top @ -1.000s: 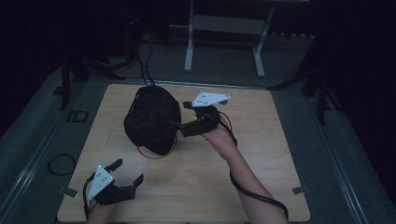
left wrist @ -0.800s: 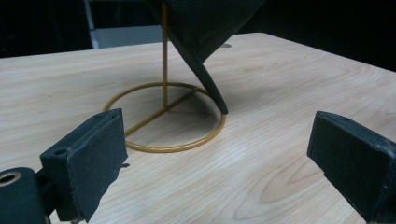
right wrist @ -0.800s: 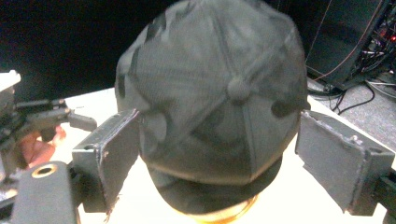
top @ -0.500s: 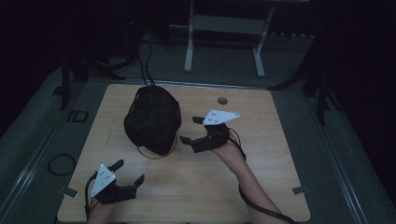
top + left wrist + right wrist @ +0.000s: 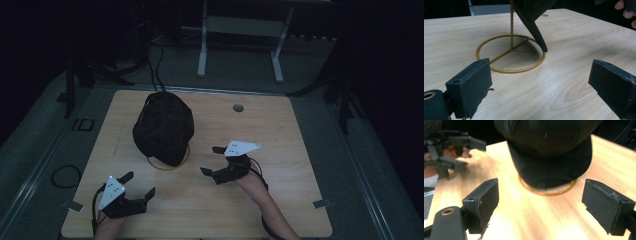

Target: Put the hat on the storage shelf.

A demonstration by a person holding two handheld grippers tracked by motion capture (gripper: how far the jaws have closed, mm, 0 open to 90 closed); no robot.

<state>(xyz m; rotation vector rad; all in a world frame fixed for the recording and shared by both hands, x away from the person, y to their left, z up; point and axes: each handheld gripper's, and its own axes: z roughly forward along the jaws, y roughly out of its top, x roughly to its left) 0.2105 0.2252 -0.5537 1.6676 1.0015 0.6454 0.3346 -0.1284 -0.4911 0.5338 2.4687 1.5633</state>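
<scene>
A black cap [image 5: 163, 127] hangs on a gold wire stand whose ring base [image 5: 172, 164] rests on the wooden table [image 5: 280, 130]. My right gripper [image 5: 210, 160] is open just right of the ring, pointing at the cap, nothing between its fingers. In the right gripper view the cap [image 5: 549, 145] and ring [image 5: 549, 191] lie ahead of the open gripper [image 5: 544, 202]. My left gripper [image 5: 139, 184] stands open near the front left edge. In the left gripper view, the ring [image 5: 510, 53], upright post [image 5: 511, 22] and cap brim [image 5: 535, 25] sit beyond the open gripper [image 5: 541, 87].
A small round hole [image 5: 238, 107] marks the table's far side. Beyond the table stands a white frame [image 5: 240, 25] on the dark floor, and a cable loop [image 5: 65, 175] lies left of the table. Bare wood spreads to the right.
My right gripper has drawn back from the cap's right side toward the near edge, and stays open. The left gripper and the cap have not moved.
</scene>
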